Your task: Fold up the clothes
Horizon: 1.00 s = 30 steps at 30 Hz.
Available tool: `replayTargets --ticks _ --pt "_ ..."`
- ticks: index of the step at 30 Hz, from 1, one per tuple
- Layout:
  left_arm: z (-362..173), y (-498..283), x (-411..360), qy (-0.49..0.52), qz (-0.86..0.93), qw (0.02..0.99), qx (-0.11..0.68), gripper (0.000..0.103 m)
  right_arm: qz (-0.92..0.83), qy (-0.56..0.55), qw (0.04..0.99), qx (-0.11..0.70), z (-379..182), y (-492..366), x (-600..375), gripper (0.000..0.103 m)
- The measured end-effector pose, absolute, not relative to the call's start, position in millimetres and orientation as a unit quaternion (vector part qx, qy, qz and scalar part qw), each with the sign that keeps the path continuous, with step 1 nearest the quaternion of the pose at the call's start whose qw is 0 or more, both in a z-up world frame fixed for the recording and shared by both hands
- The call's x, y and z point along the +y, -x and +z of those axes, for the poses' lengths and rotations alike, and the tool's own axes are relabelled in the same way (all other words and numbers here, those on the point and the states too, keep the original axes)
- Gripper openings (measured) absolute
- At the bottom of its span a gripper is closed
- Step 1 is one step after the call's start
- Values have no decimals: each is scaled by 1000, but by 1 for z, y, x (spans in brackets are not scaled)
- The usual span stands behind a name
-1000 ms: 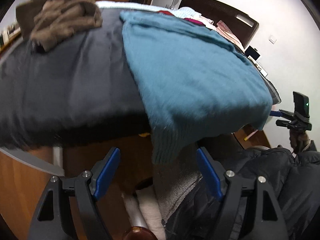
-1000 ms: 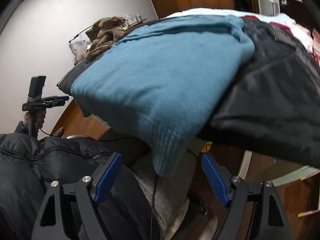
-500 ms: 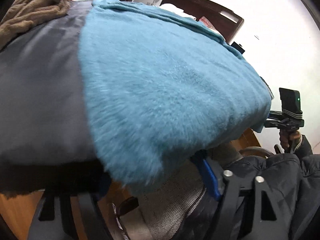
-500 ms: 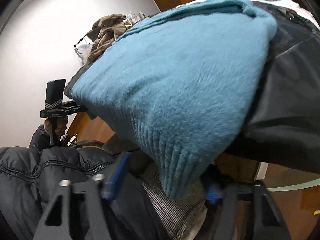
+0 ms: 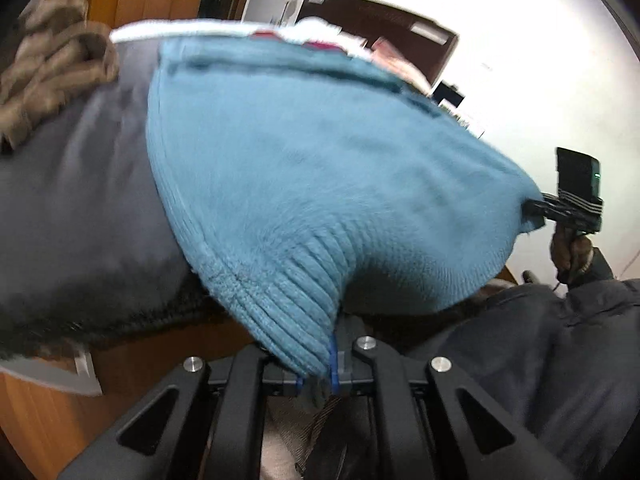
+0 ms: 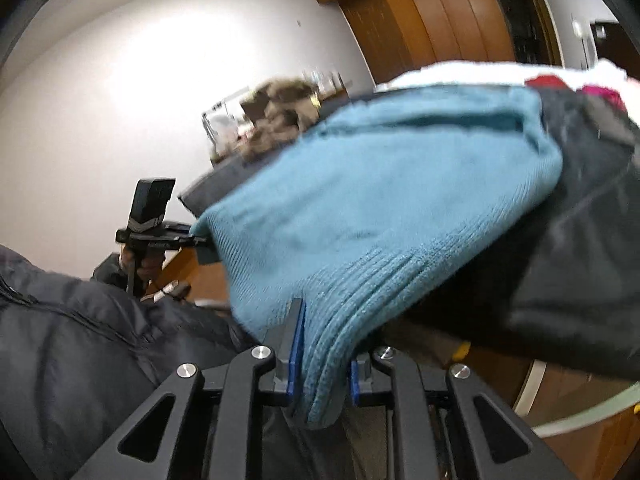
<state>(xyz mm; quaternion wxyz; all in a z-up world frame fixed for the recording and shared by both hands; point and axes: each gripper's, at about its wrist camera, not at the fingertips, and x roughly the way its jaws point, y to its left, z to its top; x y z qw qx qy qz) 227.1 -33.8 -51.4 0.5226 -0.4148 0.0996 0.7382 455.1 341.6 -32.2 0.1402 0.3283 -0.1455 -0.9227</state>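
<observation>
Two hand-held grippers each pinch a corner of one teal knitted sweater [image 5: 304, 184]. Nearest the lens in the left wrist view, the left gripper [image 5: 318, 376] has its blue-padded jaws drawn almost together on the ribbed hem [image 5: 280, 312], with the knit bunched between them. In the right wrist view, the right gripper [image 6: 320, 364] is clamped the same way on the opposite ribbed corner, its jaws parted only by the thickness of several layers of cloth. Each gripper also shows small in the other's view, at the far side edge of the sweater.

From both grippers the sweater runs forward and upward, away from the person, whose dark padded jacket [image 5: 560, 360] fills the lower foreground. So the held hem is the near edge, stretched left to right between the two hands, and the garment's long axis points straight away across a dark cloth-covered surface [image 5: 72, 200]. Both hands look about equally near the hem; neither leads.

Beyond the sweater, a crumpled brown garment [image 5: 52, 76] lies at the surface's far left, and white and pink clothes [image 5: 320, 36] are piled at the far edge. Motion blur softens the details.

Judging by this grip, any fold would carry the near hem forward over the body toward the far end.
</observation>
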Motion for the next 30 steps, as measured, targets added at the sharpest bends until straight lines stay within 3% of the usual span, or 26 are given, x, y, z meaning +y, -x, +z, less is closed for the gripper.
replayTargets --ticks 5,15,30 --pt "-6 -227 -35 362 764 527 91 9 -943 -278 128 -128 -3 -453 342 19" --pt "47 -172 -24 326 790 519 -5 9 -970 -183 76 -142 53 -440 382 19" --pt "92 -70 36 331 800 494 -71 9 -973 -169 16 -156 98 -343 430 19"
